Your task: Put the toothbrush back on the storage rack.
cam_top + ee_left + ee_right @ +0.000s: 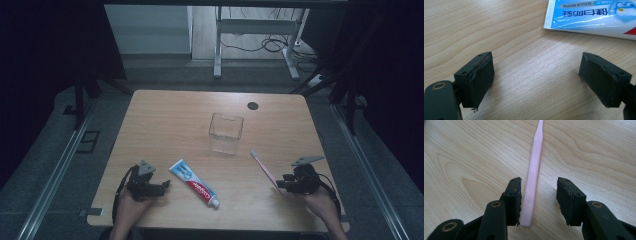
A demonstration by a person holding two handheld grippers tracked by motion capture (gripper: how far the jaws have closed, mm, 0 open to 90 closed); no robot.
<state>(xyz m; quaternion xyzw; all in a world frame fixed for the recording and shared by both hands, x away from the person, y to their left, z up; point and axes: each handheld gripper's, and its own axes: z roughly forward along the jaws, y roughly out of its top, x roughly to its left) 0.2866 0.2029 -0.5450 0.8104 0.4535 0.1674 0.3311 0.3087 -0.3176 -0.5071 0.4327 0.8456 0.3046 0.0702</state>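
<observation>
A light wooden table stands on grey floor, dark curtains around. On it: clear plastic cup, white-blue toothpaste tube, pink toothbrush lying between the right gripper's parted jaws. The left gripper is open, beside the tube.

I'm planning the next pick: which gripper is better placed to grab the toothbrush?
The right gripper. Its open jaws already straddle the handle end of the pink toothbrush. The left gripper is open over bare table beside the toothpaste tube.
</observation>
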